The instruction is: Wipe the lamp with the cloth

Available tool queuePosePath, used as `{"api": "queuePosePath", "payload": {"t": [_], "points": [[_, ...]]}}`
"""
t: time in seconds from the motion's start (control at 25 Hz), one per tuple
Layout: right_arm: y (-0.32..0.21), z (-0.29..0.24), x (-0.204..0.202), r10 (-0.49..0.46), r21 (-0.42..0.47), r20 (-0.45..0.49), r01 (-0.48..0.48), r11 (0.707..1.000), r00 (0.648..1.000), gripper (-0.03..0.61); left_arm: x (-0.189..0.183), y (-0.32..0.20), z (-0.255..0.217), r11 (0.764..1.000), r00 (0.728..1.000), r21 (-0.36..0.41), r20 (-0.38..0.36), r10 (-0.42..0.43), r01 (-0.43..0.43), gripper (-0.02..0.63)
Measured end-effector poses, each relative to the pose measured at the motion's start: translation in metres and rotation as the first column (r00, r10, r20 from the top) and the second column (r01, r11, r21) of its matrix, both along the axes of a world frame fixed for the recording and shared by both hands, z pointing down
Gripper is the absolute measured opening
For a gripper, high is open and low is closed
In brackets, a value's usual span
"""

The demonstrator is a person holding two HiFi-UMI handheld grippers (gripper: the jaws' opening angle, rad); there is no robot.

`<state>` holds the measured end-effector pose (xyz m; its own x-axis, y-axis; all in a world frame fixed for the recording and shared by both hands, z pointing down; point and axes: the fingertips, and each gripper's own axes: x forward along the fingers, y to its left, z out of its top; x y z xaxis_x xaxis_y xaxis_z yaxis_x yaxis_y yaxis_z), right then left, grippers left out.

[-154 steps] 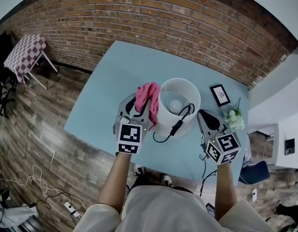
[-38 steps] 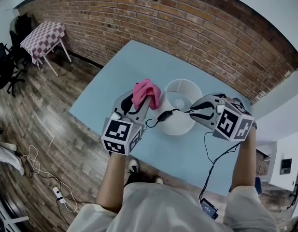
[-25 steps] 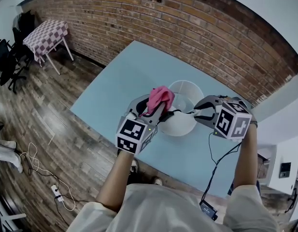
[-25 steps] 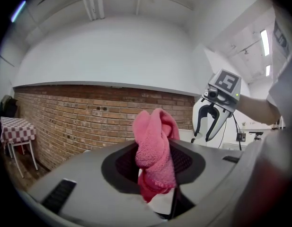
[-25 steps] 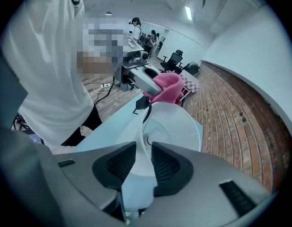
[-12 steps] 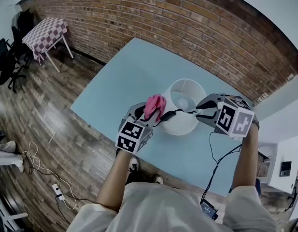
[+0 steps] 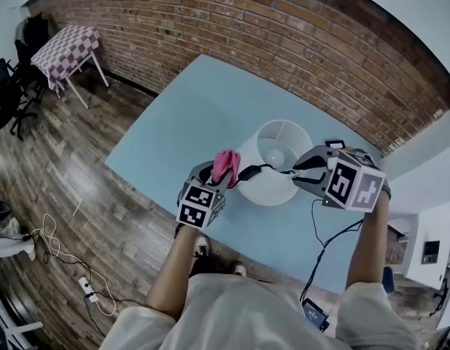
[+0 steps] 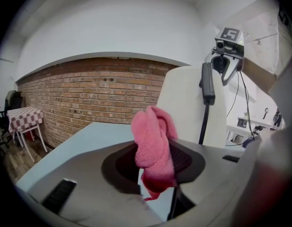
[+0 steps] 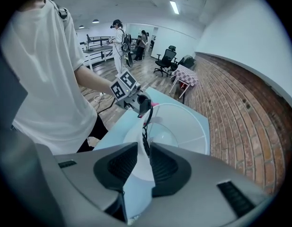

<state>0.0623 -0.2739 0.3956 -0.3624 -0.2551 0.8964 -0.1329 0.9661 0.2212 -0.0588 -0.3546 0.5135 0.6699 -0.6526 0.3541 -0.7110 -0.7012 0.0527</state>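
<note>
Pinching pink cloth (image 8: pixel 154 141) in left gripper (image 8: pixel 153 167), just beside shade's (image 9: pixel 183 126) outer wall. Closing right gripper (image 9: pixel 143 162) over shade rim, black cord (image 9: pixel 145 137) in the gap, pads apparently not yet pressing. Lamp (image 7: pixel 274 162) near tabletop's (image 7: pixel 181 115) front edge. Likely risks: crushing thin shade, snagging cord, tipping lamp over edge.

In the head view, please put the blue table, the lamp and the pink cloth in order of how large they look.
From largest to smallest:
1. blue table
2. lamp
3. pink cloth, clearly the smallest
</note>
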Motion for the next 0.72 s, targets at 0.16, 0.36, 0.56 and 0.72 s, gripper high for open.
{"api": "queuePosePath", "payload": {"t": [0.16,0.36,0.56,0.72], "points": [[0.010,-0.001,-0.012,-0.022,-0.037,0.053,0.024,0.999,0.998,0.091,-0.010,-0.005,0.007,0.999,0.999,0.001,0.020,-0.046,0.045,0.163],[0.015,0.001,-0.016,-0.047,-0.031,0.031,0.048,0.998,0.998,0.078,-0.045,-0.014,-0.046,0.983,0.990,0.123,-0.006,-0.139,0.139,0.158],[0.019,0.007,-0.017,-0.073,-0.027,-0.001,0.073,0.997,0.997,0.074,-0.047,-0.001,-0.131,0.963,0.989,0.235,-0.106,-0.106,0.129,0.158],[0.019,0.005,-0.018,-0.109,0.033,-0.003,0.109,0.993,0.994,0.090,-0.037,0.025,-0.183,0.954,0.982,0.284,-0.187,-0.038,0.092,0.158]]}}
